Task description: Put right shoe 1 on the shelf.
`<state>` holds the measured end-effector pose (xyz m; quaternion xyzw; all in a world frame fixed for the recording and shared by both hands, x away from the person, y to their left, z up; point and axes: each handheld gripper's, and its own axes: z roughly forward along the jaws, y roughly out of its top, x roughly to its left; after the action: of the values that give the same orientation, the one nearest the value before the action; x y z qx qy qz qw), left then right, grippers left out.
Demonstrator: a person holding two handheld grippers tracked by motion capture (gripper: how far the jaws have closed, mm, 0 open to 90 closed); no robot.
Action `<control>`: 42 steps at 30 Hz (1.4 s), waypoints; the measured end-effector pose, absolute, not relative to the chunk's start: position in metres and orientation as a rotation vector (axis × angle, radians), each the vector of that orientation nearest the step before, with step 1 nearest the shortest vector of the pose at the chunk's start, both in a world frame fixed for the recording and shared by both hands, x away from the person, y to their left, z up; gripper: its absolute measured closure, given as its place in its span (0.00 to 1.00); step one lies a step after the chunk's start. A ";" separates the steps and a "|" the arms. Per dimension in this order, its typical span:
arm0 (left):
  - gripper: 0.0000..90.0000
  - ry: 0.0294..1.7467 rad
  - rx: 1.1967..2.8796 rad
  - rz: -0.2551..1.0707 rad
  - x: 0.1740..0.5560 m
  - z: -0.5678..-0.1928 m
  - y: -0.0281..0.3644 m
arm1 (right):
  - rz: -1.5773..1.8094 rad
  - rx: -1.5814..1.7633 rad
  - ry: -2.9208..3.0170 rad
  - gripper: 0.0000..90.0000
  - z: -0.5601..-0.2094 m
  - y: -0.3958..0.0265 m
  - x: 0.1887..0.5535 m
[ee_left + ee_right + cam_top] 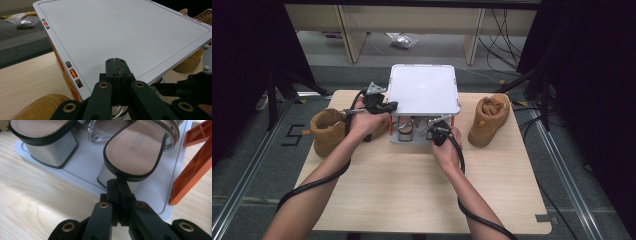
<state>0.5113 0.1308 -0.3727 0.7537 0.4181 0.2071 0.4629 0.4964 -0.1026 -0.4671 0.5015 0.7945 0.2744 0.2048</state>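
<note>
Rack [423,90]: white two-tier shelf; heeled sandals [140,147] on its lower tray.
Left gripper [116,65]: pressed together, above rack's top.
Right gripper [119,185]: pressed together, at sandal's heel.

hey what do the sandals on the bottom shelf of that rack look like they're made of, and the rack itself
Sandals: tan insole that looks like leather or faux leather, stamped with lettering, black edging, shiny silver straps, grey matte block heels.
Rack: probably plastic; smooth pale grey shelves with a moulded rim, and ribbed orange posts.
</note>
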 end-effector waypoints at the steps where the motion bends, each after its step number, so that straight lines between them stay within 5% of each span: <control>1: 1.00 1.025 1.846 0.507 0.512 -0.373 0.131 | 0.762 1.400 2.211 1.00 -0.468 -0.103 0.497; 15: 0.99 1.030 1.826 0.504 0.511 -0.374 0.130 | 0.776 1.429 2.200 0.96 -0.466 -0.111 0.495; 29: 0.98 1.045 1.781 0.497 0.510 -0.377 0.132 | 0.910 1.509 2.190 0.78 -0.456 -0.155 0.456; 42: 0.81 1.053 1.702 0.497 0.493 -0.366 0.151 | 1.070 1.513 2.142 0.65 -0.457 -0.187 0.423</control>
<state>0.4932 0.1508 -0.3662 0.7078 0.4382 0.2070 0.5139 0.4230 -0.1867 -0.4570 0.5278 0.7472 0.3733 0.1540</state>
